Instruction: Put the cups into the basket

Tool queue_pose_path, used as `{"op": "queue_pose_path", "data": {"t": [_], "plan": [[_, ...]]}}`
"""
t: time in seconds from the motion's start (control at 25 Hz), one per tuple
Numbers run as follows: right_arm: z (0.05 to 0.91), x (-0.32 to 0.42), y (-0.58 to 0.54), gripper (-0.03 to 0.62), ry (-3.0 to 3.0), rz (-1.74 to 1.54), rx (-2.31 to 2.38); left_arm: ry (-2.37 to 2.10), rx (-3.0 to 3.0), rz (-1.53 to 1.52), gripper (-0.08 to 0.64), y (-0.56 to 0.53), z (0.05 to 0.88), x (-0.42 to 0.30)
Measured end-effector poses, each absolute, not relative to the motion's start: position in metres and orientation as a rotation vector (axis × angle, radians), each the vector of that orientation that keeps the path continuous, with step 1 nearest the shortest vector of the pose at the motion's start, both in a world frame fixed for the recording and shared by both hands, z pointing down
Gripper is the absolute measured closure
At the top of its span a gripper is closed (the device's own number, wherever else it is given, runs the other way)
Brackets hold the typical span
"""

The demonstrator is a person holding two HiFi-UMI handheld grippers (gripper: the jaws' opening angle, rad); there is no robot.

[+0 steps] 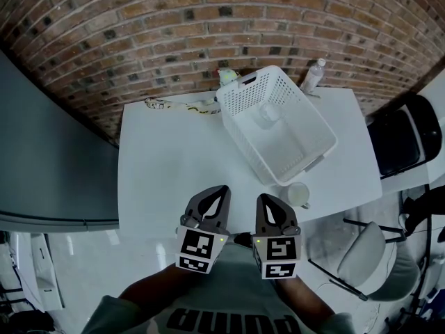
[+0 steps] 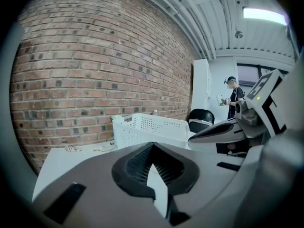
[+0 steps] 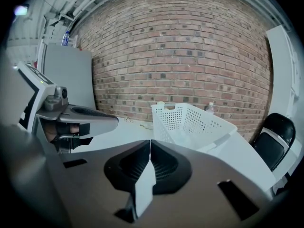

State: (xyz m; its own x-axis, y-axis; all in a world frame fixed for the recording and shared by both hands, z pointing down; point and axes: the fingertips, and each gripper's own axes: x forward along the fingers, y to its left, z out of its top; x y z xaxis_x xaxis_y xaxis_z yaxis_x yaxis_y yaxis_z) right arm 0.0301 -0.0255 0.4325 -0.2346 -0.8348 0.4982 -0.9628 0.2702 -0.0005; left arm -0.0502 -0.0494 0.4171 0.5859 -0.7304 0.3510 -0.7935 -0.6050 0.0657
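- On your left gripper (image 2: 152, 147) the fingers are pressed together, and nothing is between them.
- On your right gripper (image 3: 150, 145) the fingers are also pressed together and they pinch nothing.
- In the head view the two grippers are side by side, near each other but apart, at the near edge of the white tabletop (image 1: 163, 165).
- One cup (image 1: 297, 195) stands on the tabletop just beside the near corner of the basket (image 1: 243, 97), ahead of your right gripper and a little to its right.
- A clear cup (image 1: 269, 113) is inside the basket, toward its far end.
- The basket is white with holed walls and sits at an angle on the right half of the tabletop.
- A clear bottle (image 1: 313, 75) stands behind the basket at the far edge.
- A cord (image 1: 182, 105) lies along the far edge, left of the basket.
- A brick wall (image 1: 208, 19) is behind the tabletop, and a black chair (image 1: 396, 141) is at its right side.
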Motion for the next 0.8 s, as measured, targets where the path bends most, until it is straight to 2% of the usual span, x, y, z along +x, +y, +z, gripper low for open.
{"op": "queue_pose_path", "data": {"t": [0.8], "plan": [[0.4355, 0.0342, -0.0269, 0.575, -2.141, 0.448, 1.627, -1.272, 2.608, 0.415, 0.557, -0.0519, 0.4149, -0.0478]]}}
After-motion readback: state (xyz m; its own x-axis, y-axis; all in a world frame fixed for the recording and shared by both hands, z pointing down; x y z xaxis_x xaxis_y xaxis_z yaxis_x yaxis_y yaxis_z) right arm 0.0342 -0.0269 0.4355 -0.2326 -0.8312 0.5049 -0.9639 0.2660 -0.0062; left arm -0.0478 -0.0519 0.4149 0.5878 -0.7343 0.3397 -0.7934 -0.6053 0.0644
